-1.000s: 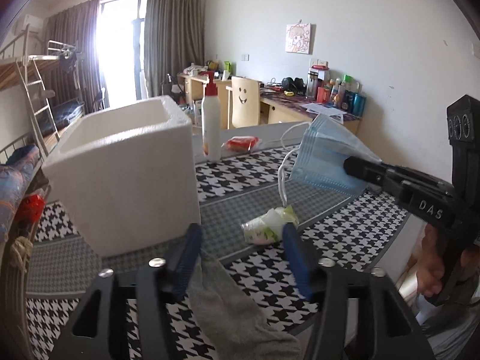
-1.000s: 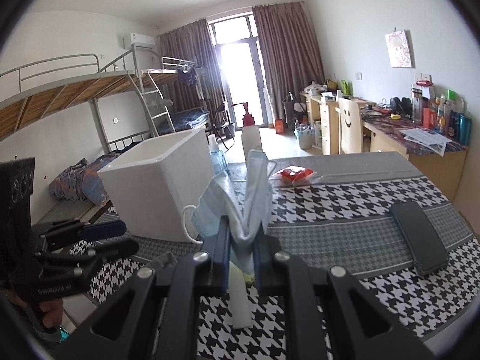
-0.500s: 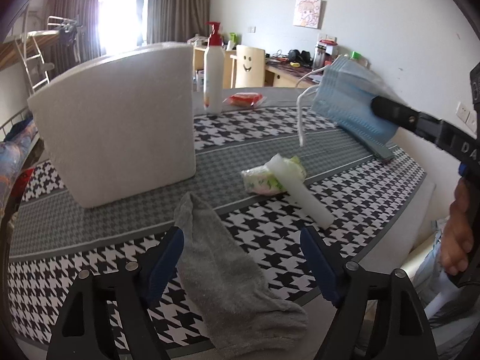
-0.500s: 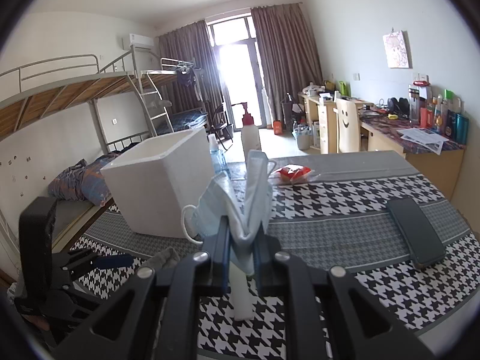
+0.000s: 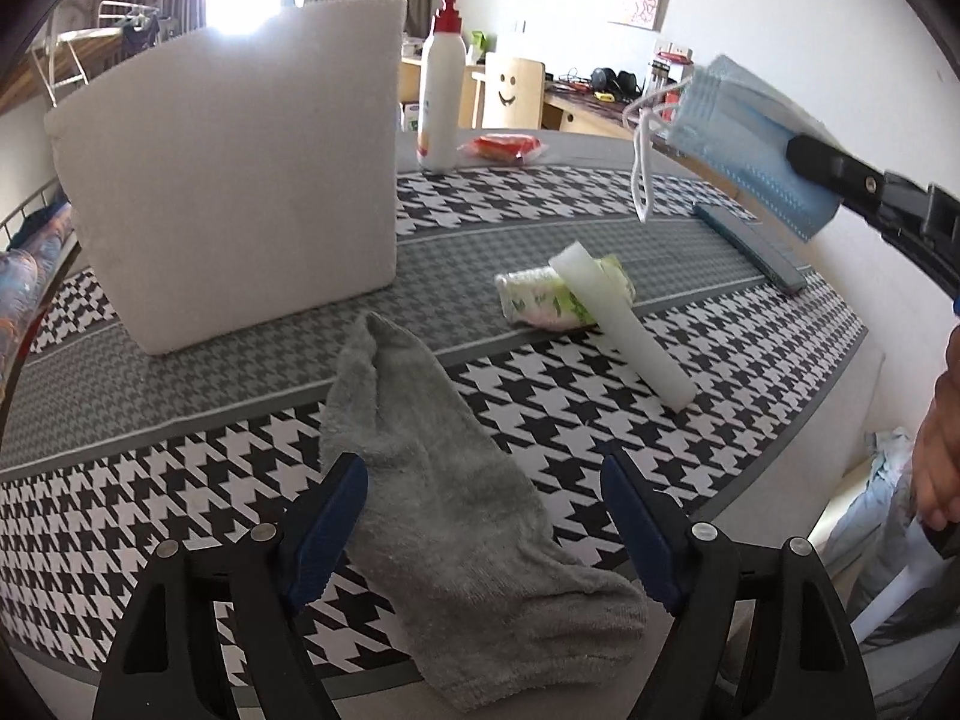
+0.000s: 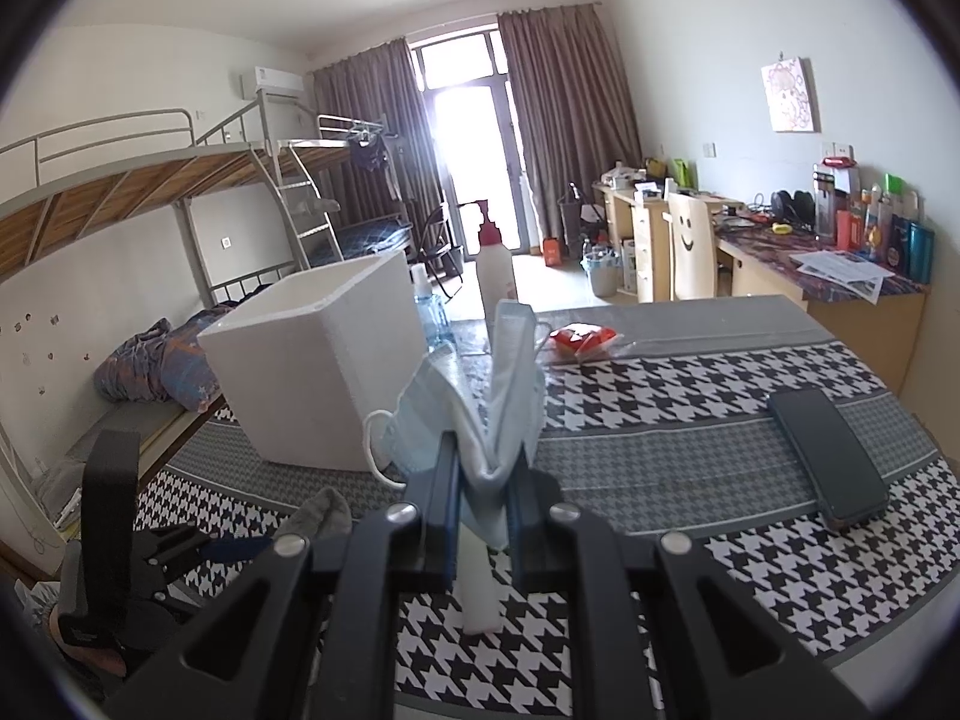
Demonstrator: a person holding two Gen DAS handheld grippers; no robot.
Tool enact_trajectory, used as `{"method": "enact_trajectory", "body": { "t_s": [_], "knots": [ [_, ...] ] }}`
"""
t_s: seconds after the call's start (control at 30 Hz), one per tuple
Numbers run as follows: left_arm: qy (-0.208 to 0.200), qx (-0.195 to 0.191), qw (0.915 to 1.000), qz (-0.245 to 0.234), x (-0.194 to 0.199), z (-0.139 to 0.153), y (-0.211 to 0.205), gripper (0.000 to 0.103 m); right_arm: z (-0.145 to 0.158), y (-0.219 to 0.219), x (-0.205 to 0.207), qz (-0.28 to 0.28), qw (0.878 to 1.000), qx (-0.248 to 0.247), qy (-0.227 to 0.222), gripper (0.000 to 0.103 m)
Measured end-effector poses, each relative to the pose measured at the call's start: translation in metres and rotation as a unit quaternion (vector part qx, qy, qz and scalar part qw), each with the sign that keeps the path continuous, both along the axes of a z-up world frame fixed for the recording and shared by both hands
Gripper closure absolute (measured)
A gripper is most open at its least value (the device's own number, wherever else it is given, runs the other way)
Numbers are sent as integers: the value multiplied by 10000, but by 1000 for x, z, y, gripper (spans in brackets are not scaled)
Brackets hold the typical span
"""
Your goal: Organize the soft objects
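Room: bedroom with a bunk bed (image 6: pixel 150 180), brown curtains (image 6: pixel 570 120) and a bright glass door at the back.
Table: a table (image 5: pixel 750 360) with a black, white and grey houndstooth cloth carries the things.
White box: a big white foam box (image 5: pixel 240 168) stands on the far left part of the table, open at the top.
Sock: a grey sock (image 5: pixel 444 498) lies flat near the front edge of the table.
Left gripper: the left gripper (image 5: pixel 480 498) has its blue pads wide apart, one on each side of the sock. The pads do not press on it.
Right gripper: the right gripper (image 6: pixel 483 480) is pinched tight on a bunch of blue face masks (image 6: pixel 498 384) and holds them up in the air above the table.
Masks seen from the left: the blue masks (image 5: pixel 750 144) hang at the upper right, with white ear loops dangling.
Other soft things: a small green and white packet (image 5: pixel 540 300) lies in the middle of the table, and a white foam stick (image 5: pixel 624 330) leans across it.
Bottle: a white pump bottle (image 5: pixel 441 84) with a red top stands behind the box.
Red packet: a red packet (image 5: pixel 504 147) lies just beside the bottle.
Phone: a dark phone (image 6: pixel 828 456) lies flat on the right side of the table.
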State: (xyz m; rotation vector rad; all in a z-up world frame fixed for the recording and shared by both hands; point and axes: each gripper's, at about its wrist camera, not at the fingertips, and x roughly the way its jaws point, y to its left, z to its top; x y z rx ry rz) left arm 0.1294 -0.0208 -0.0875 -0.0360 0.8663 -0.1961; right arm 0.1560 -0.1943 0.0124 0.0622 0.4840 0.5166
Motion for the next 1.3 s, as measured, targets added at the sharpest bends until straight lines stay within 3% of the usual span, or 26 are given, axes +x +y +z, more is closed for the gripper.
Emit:
{"method": "enact_trajectory", "body": {
  "t_s": [0.07,0.17,0.33,0.57,0.67,0.83,0.87,1.0,1.3],
  "knots": [
    [64,-21,10000,-43,0,-3,-1,25,1,1,0,10,10000,1,-14,87],
    [309,75,9995,-51,2,-11,-3,44,3,1,-1,31,10000,-8,-49,87],
    [279,238,9993,28,0,-13,-1,61,3,1,-1,41,10000,6,-62,87],
    [151,592,9980,166,-2,-14,7,94,3,2,-2,75,10000,17,-58,87],
    [140,765,9969,89,-9,-11,9,95,4,3,-3,92,9999,7,-79,87],
    [-242,467,9985,-155,-18,5,17,94,3,3,-3,78,9999,26,-74,87],
    [-273,461,9984,-182,-20,7,18,91,2,3,-3,85,9999,34,-54,87],
    [-267,543,9977,-312,-27,6,20,52,1,4,-3,100,9999,24,-35,87],
    [77,603,9964,-594,-27,-13,13,42,3,7,-4,177,9998,-1,-58,87]
  ]
}}
